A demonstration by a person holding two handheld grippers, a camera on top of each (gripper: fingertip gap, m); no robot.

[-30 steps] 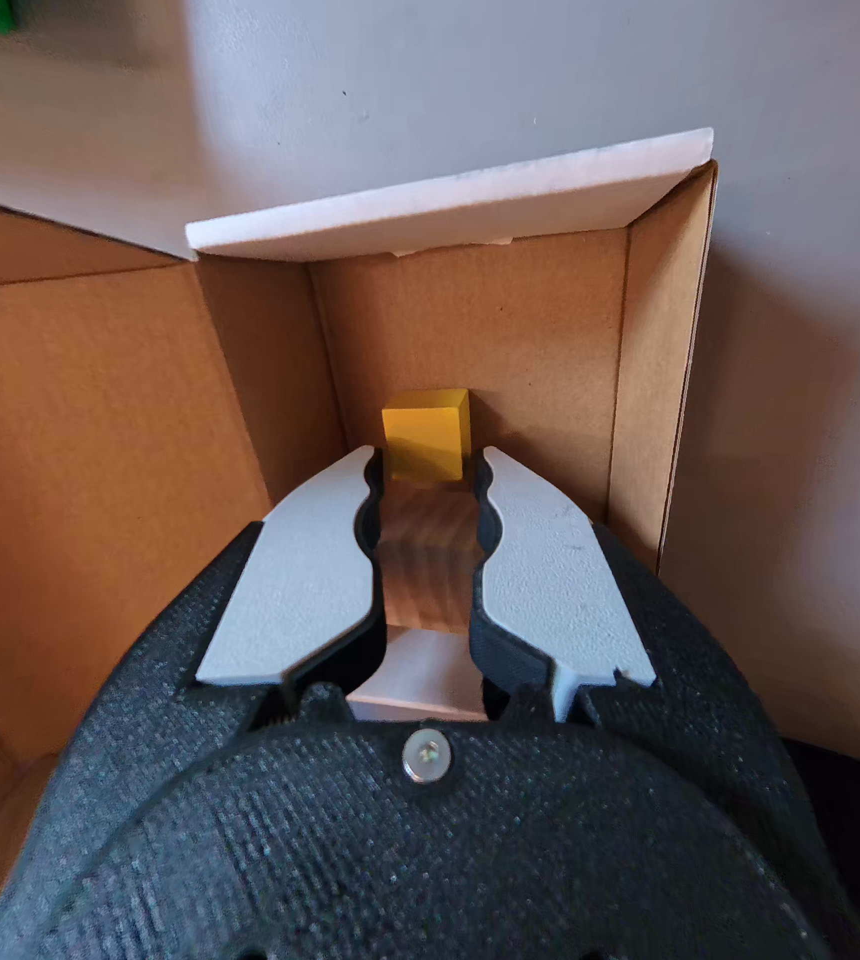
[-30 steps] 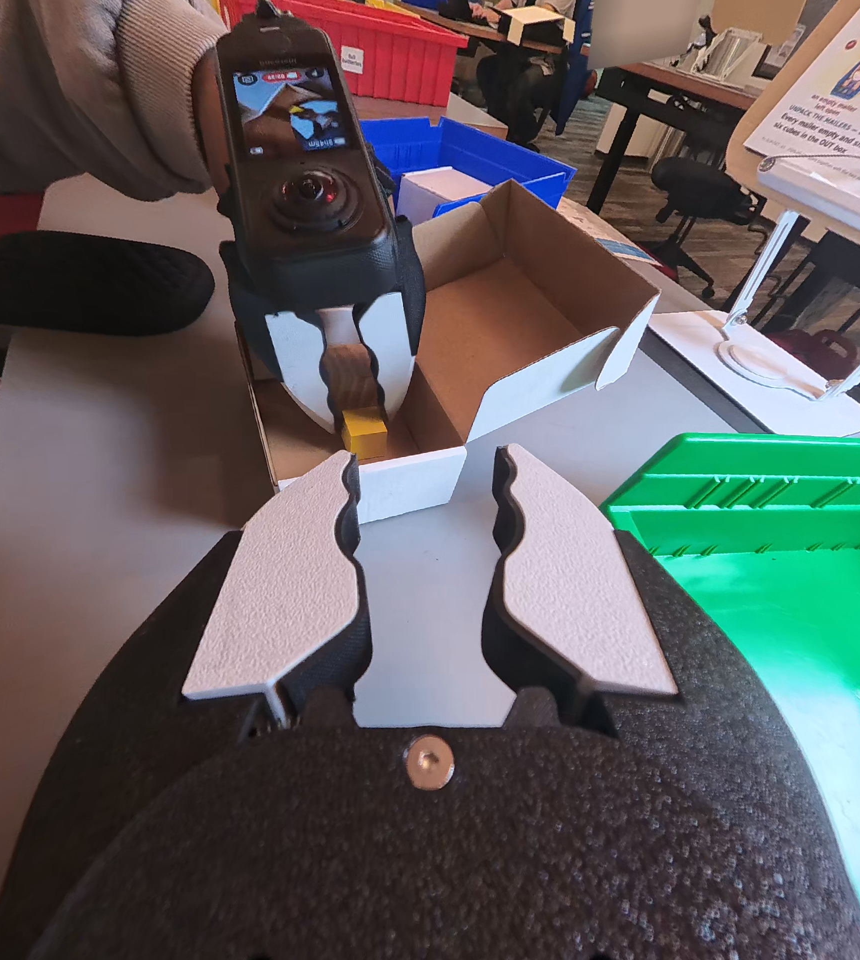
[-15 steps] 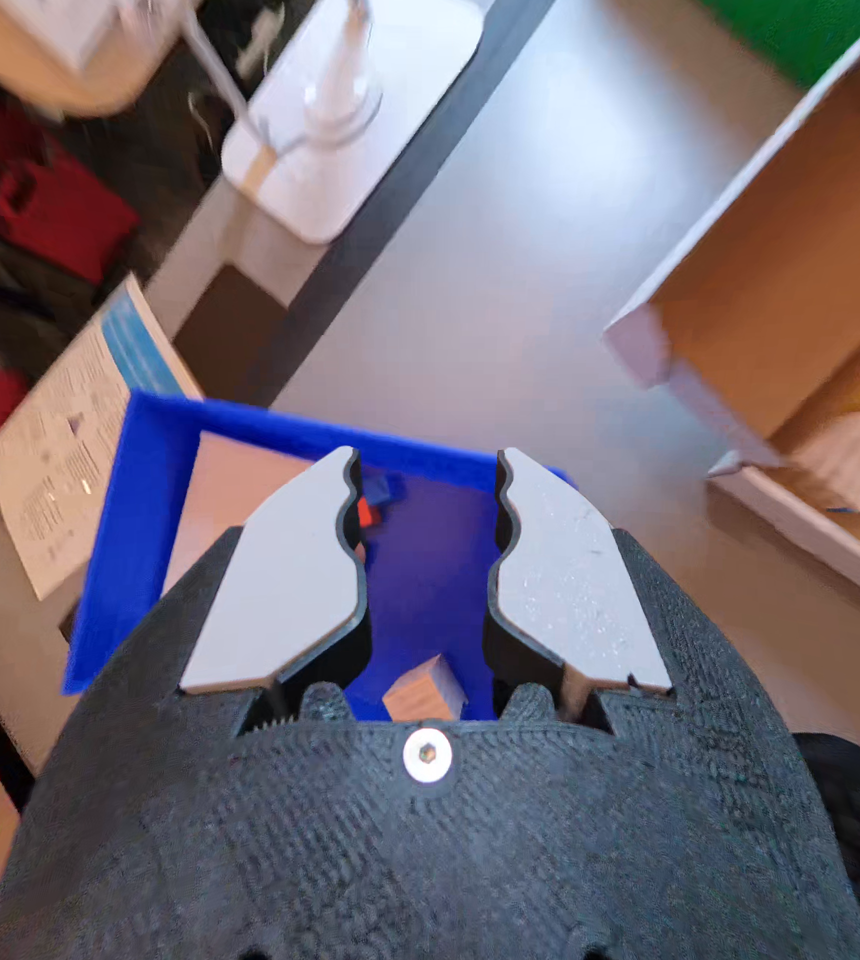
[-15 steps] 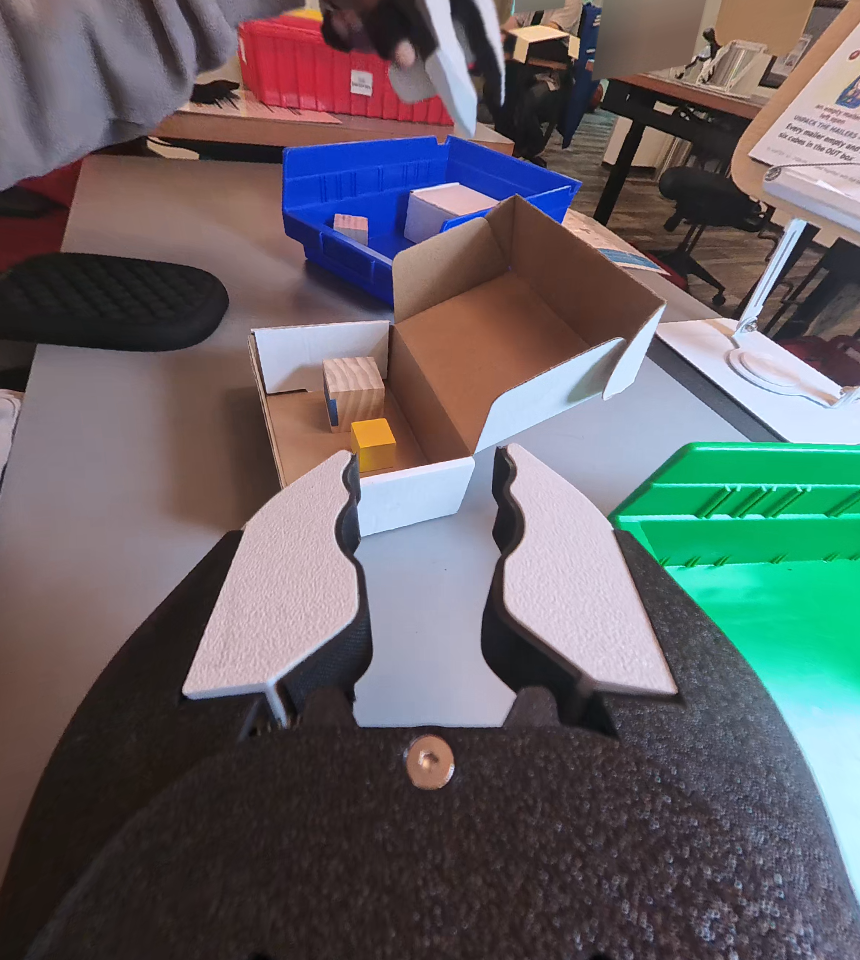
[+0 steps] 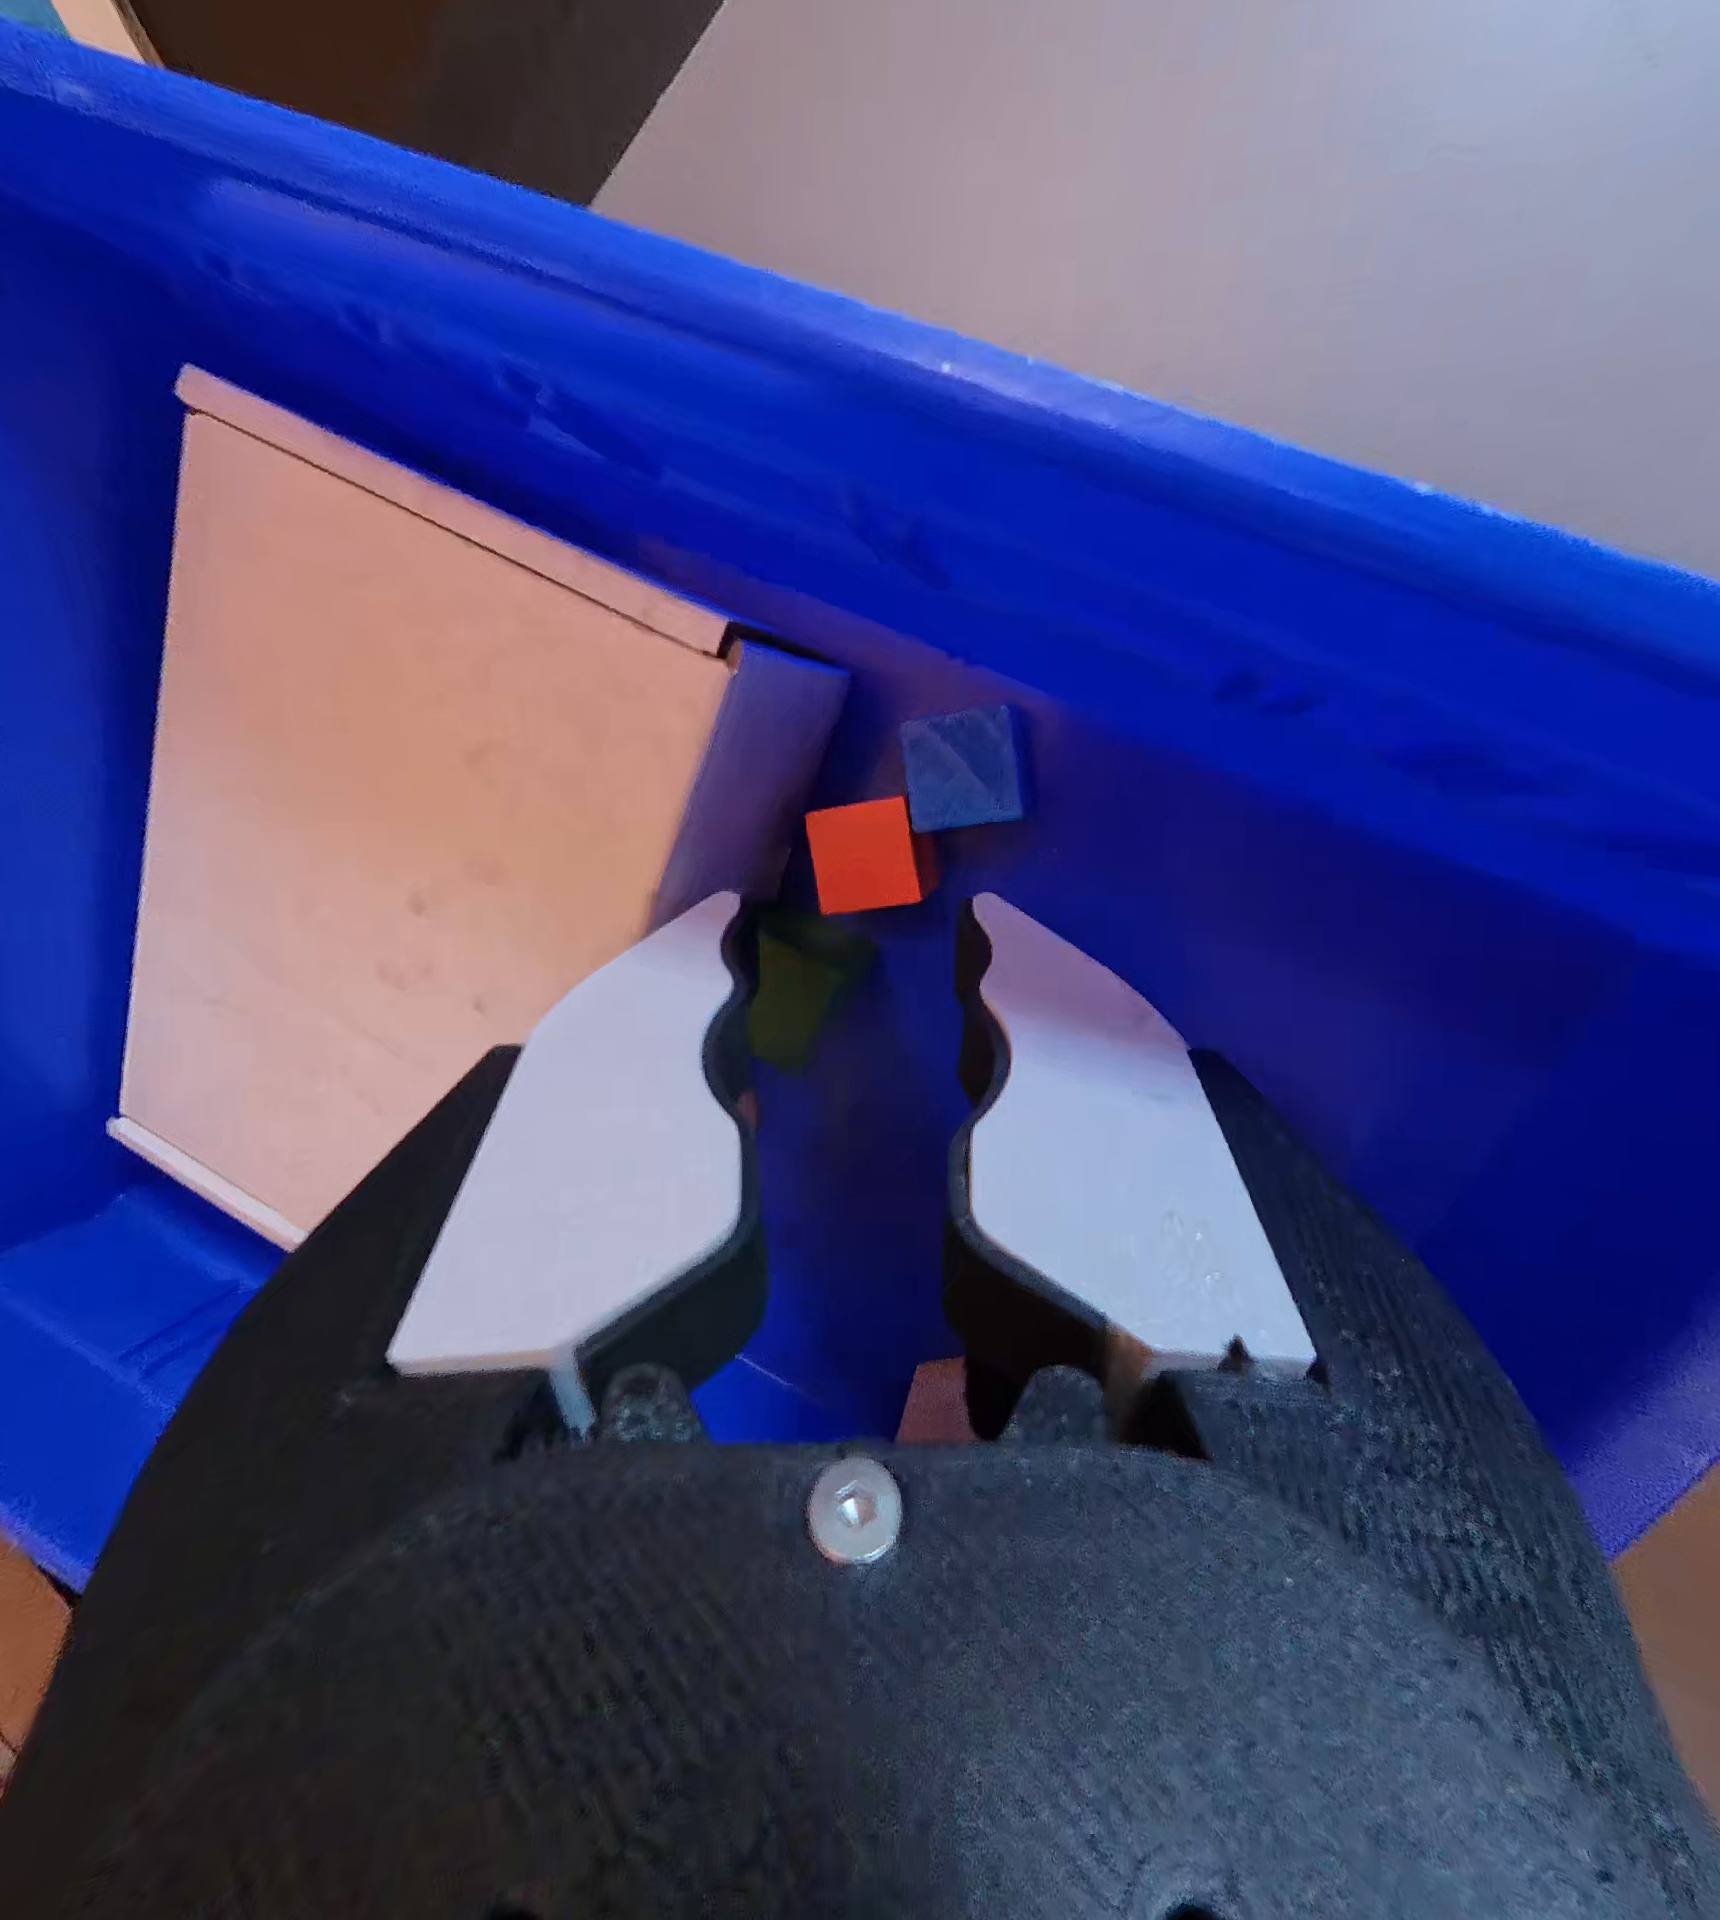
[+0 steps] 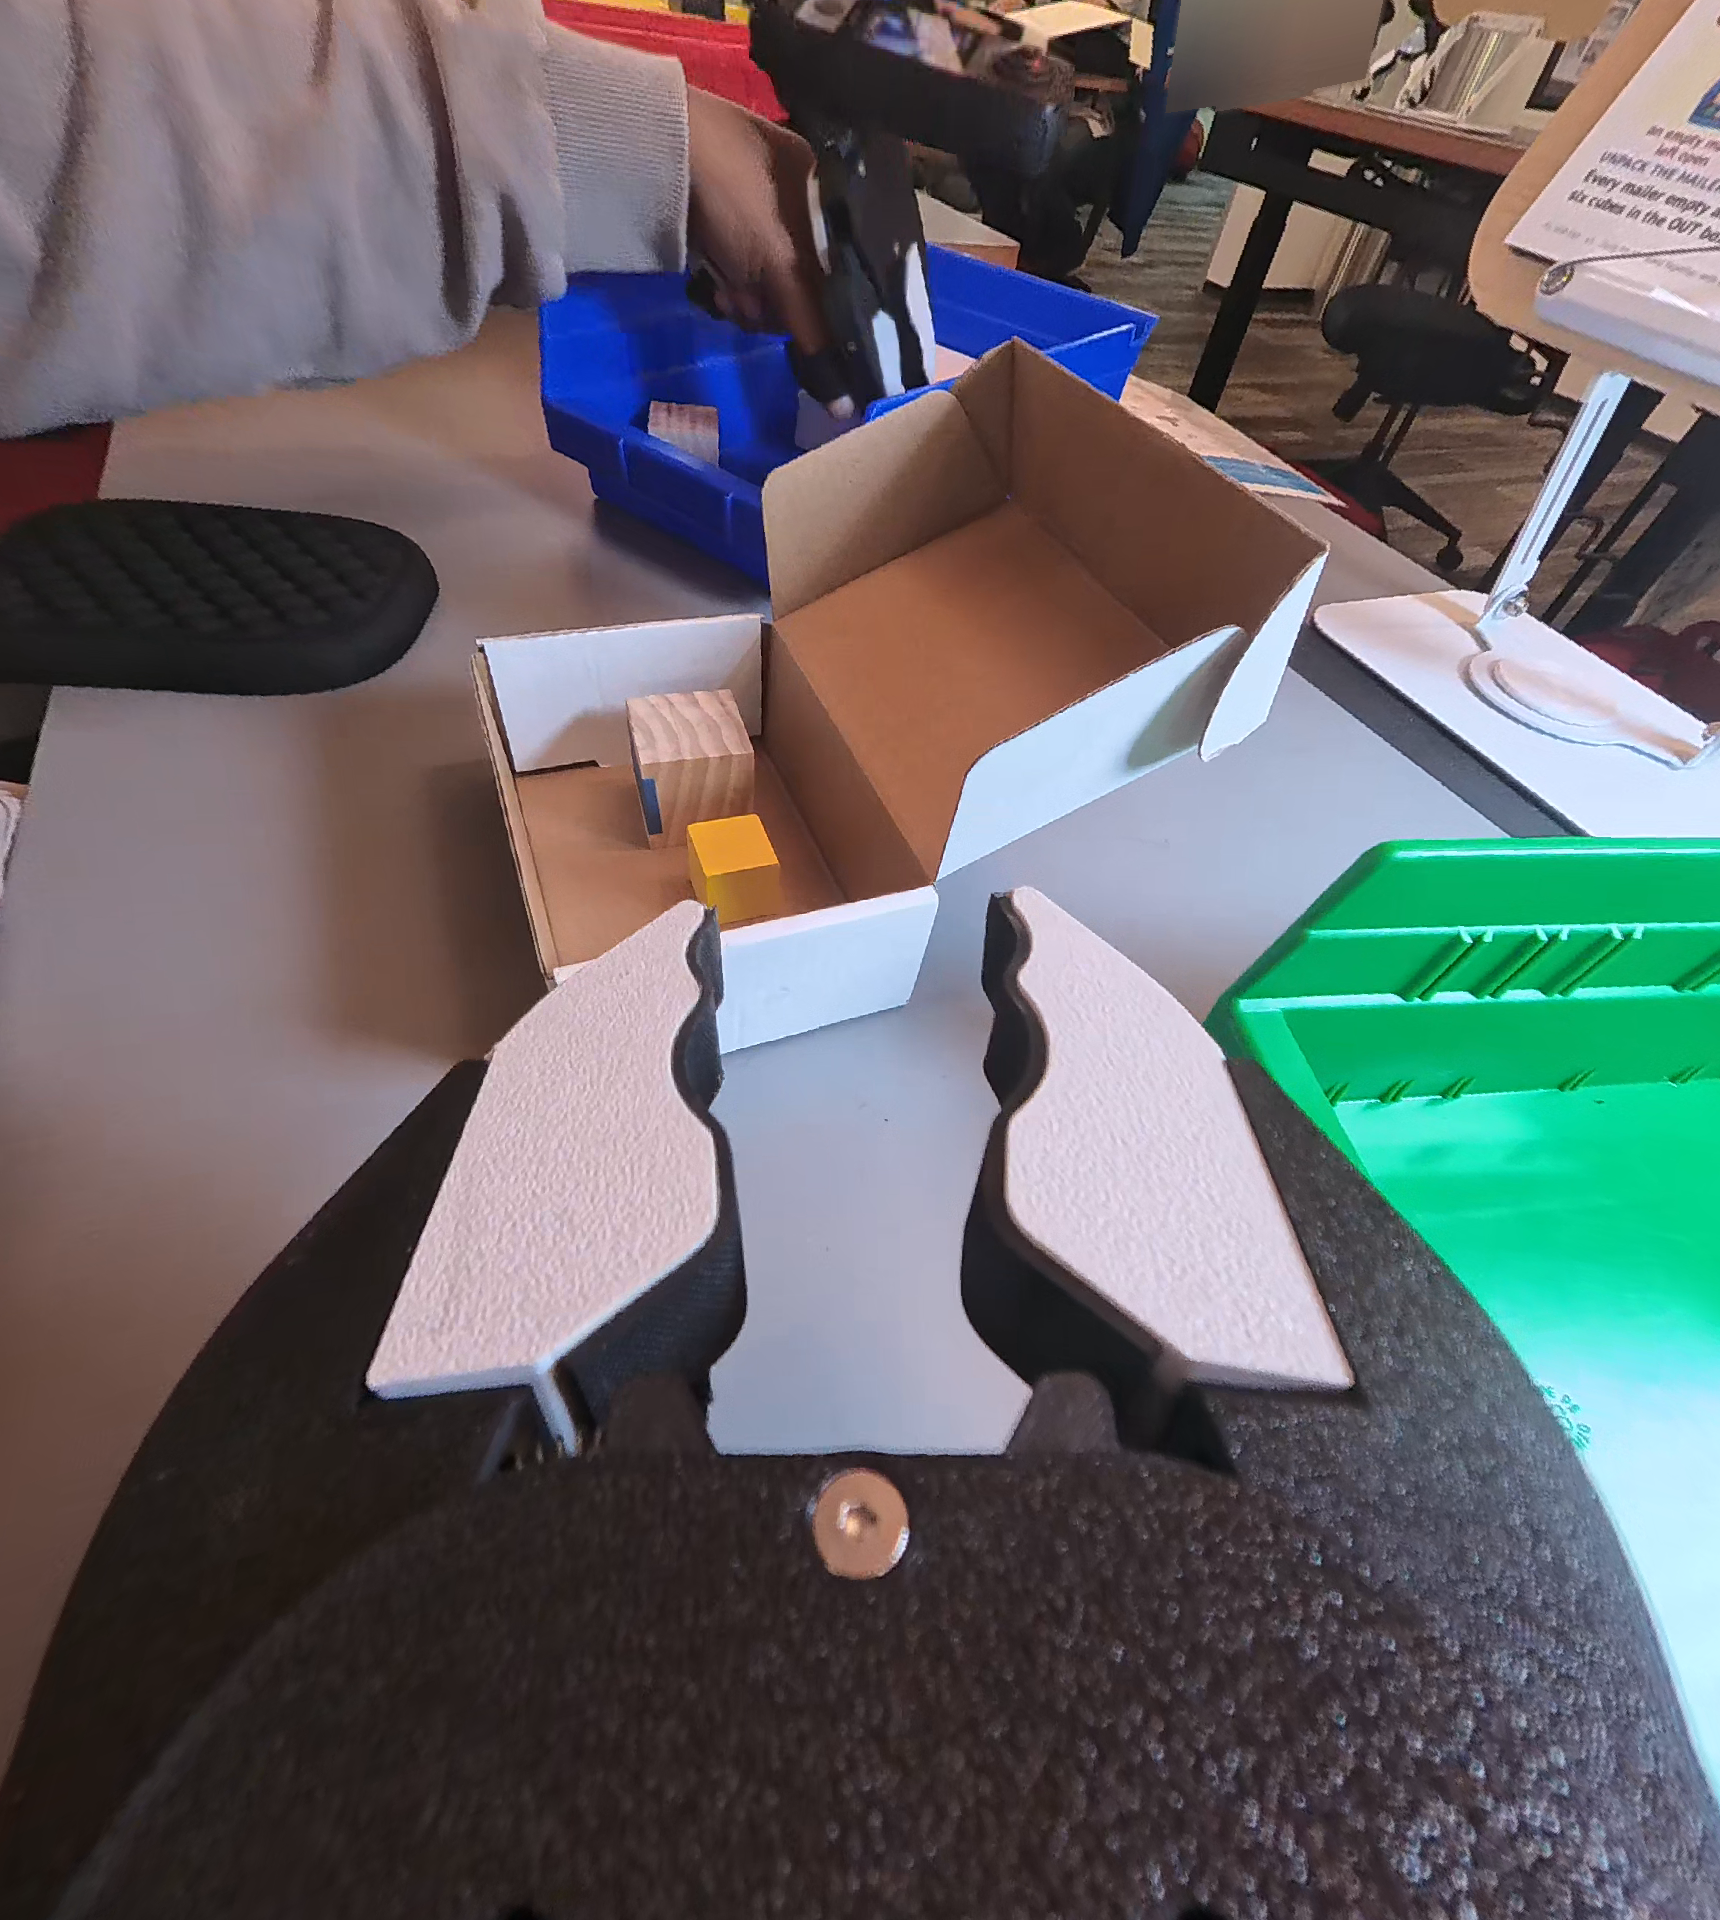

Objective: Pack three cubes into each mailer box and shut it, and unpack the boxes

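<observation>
I count two mailer boxes: one open [image 6: 939, 665] on the table, one shut [image 5: 420, 831] in the blue bin [image 5: 1251, 582]. Six cubes: wooden [image 6: 695, 764] and yellow [image 6: 731, 868] in the open box; red [image 5: 864, 854], blue [image 5: 962, 769], green [image 5: 796, 987] and another wooden [image 6: 684, 426] in the bin.

Left view close inside blue bin [image 5: 1251, 540]; right view wider, sharing it.
</observation>
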